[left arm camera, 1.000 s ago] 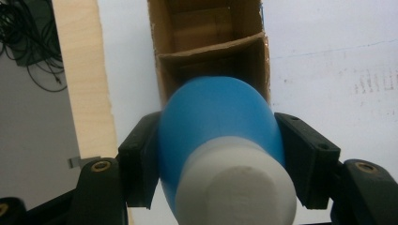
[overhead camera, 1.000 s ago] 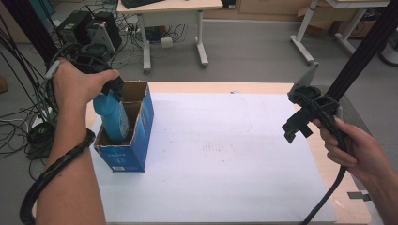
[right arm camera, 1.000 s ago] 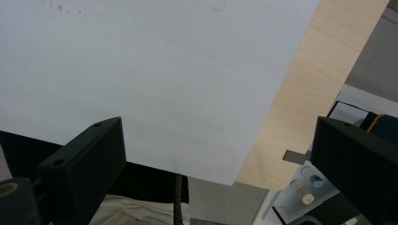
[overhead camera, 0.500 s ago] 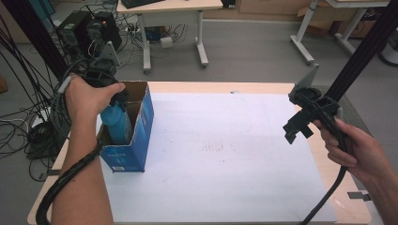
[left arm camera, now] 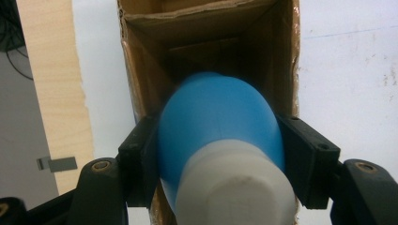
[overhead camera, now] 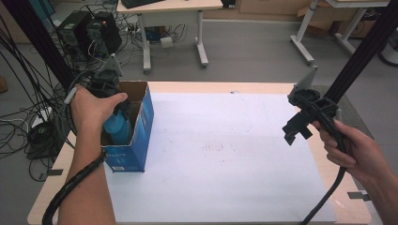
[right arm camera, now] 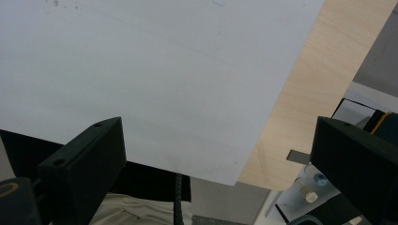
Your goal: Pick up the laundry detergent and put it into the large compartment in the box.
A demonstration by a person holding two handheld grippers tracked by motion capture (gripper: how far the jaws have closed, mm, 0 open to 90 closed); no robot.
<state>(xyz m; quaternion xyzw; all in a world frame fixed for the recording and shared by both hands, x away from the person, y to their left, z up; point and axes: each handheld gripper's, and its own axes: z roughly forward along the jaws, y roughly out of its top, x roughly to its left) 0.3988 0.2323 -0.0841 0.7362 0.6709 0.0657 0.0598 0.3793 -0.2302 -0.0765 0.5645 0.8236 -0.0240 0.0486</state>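
Note:
A blue bottle (overhead camera: 117, 127) with a white cap (left arm camera: 234, 187) stands partly inside an open blue cardboard box (overhead camera: 139, 140) at the table's left. My left gripper (overhead camera: 122, 110) is shut on the bottle, its jaws pressing both sides of the blue body (left arm camera: 216, 117) just past the cap. The bottle's far end points down into the brown inside of the box (left arm camera: 197, 28). A hand covers most of this gripper in the high view. My right gripper (overhead camera: 295, 129) hangs open above the table's right side, with nothing between its jaws (right arm camera: 220, 140).
A large white sheet (overhead camera: 225, 154) covers the wooden table (overhead camera: 49, 197). A black slanted pole (overhead camera: 361, 51) rises at the right. Cables and computer gear (overhead camera: 89, 33) lie on the floor at the left, and desks stand beyond the table.
My left gripper has sunk with the bottle, which now sits deeper in the box. The right gripper has stayed where it was.

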